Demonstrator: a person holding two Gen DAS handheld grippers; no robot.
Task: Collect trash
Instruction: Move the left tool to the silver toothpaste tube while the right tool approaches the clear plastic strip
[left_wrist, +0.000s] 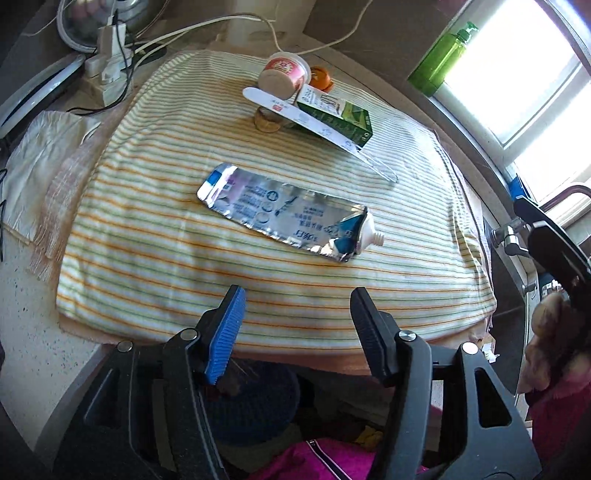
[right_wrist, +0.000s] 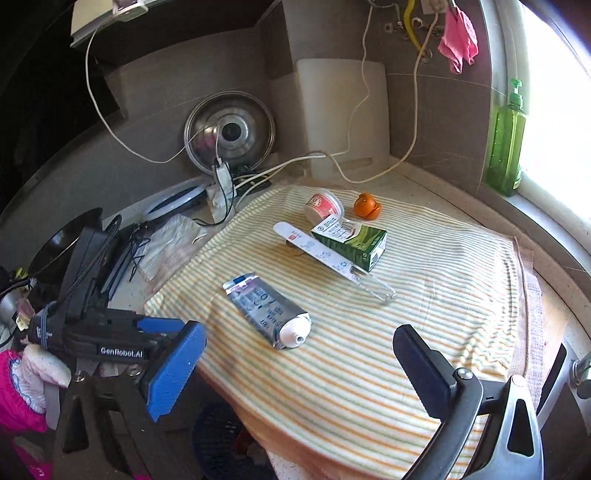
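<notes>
A flattened silver toothpaste tube (left_wrist: 284, 214) (right_wrist: 267, 310) lies uncapped in the middle of a striped towel (left_wrist: 258, 280) (right_wrist: 369, 362). Behind it lie a green carton (left_wrist: 340, 118) (right_wrist: 351, 242), a long white toothbrush case (left_wrist: 317, 123) (right_wrist: 328, 258), a tipped red-and-white cup (left_wrist: 284, 74) (right_wrist: 323, 203) and an orange peel (left_wrist: 319, 77) (right_wrist: 365, 205). My left gripper (left_wrist: 295, 332) is open and empty, just short of the tube. My right gripper (right_wrist: 295, 373) is open and empty, near the towel's front edge. The left gripper also shows at the left of the right wrist view (right_wrist: 110, 339).
A power strip with white cables (left_wrist: 107, 66) (right_wrist: 223, 181) and a pot lid (right_wrist: 229, 136) are at the back left. A green soap bottle (left_wrist: 443, 55) (right_wrist: 506, 147) stands on the window sill. A dark blue basket (left_wrist: 255, 402) sits below the counter edge. A crumpled plastic bag (left_wrist: 40, 155) lies left of the towel.
</notes>
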